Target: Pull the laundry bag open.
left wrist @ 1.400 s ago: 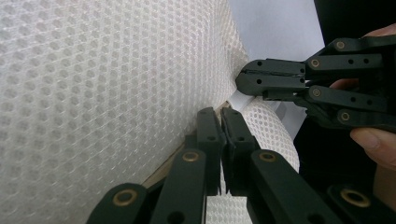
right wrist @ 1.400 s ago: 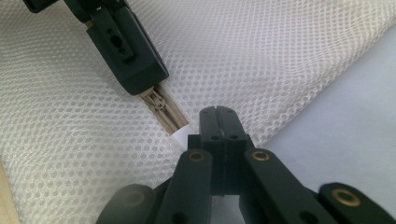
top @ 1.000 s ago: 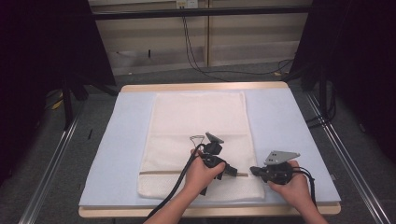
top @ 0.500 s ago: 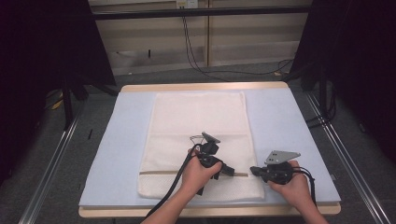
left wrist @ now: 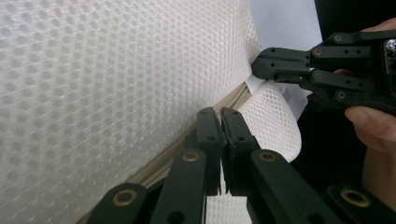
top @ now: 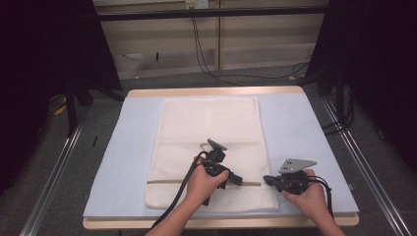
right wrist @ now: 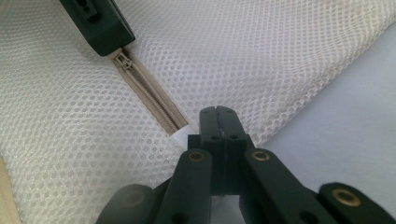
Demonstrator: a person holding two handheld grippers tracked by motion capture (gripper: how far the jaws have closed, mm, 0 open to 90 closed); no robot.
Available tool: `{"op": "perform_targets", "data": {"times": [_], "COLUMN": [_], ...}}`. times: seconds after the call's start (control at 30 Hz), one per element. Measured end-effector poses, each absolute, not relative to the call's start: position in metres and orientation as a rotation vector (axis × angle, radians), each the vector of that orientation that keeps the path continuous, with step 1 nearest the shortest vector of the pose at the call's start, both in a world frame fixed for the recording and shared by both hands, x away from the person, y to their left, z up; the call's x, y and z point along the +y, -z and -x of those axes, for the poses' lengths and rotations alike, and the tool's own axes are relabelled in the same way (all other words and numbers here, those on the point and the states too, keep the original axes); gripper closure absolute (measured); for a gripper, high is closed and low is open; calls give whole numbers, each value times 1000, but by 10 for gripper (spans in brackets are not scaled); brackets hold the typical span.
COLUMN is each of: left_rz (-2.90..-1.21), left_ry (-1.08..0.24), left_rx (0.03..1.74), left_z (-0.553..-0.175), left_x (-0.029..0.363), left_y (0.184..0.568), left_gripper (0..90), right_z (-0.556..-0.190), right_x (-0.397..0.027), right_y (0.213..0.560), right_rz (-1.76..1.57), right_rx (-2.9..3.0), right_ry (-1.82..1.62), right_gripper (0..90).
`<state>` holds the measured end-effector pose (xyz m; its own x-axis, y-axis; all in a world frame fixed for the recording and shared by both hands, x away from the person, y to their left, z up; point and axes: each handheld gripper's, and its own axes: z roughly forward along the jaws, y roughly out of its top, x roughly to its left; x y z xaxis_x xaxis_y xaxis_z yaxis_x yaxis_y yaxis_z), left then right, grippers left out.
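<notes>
Nearest the table's front edge, the person's two hands rest on a white mesh laundry bag [top: 209, 142] that lies flat along the middle of a pale blue mat [top: 123, 162]. At the bag's right edge the right gripper [top: 267, 179] points inward, its jaws pressed together on the white tab at the end of the beige zipper [right wrist: 149, 95]; the right gripper view shows the black tips meeting right where the zipper tape stops. Just left of it, the left gripper [top: 239, 181] points toward the right one along the zipper line, and its jaws are likewise closed; in the right gripper view its tip sits over the zipper's small metal slider [right wrist: 123, 60], though whether the pull is actually pinched cannot be told. From the left gripper view, the mesh bulges up beside the zipper and the right gripper's closed tips touch the cloth's edge. Farther back, the bag's upper part lies smooth and untouched, reaching near the wooden table [top: 211, 91] rim at the far side.
</notes>
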<state>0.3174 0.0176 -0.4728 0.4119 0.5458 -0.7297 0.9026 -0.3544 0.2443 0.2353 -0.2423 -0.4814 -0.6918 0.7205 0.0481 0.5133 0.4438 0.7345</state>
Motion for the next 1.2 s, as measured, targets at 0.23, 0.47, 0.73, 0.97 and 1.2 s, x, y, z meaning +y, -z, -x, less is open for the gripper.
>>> {"op": "perform_targets", "data": {"times": [0.23,0.47,0.73,0.97,1.2], "left_rz": [-2032,-2018,-1998,-1999,-1987], "left_ry": [723,736,730,735,732], "left_rx": [1225,1242,1260,1264,1264], "left_z": [-318,-319,-319,-320,-320], "left_x": [25,34,47,55,57], "left_y": [474,474,475,476,476], "left_gripper": [874,874,874,874,874], "right_z": [-236,-235,-235,-235,-235], "right_x": [-242,-242,-242,-242,-243], "right_y": [481,481,481,481,482], "right_rz": [-1065,-1076,-1072,-1077,-1072], "right_rx": [2432,2432,2430,2427,2428], "right_ry": [-1092,-1096,-1096,-1098,-1100], "right_gripper": [900,900,900,900,900]}}
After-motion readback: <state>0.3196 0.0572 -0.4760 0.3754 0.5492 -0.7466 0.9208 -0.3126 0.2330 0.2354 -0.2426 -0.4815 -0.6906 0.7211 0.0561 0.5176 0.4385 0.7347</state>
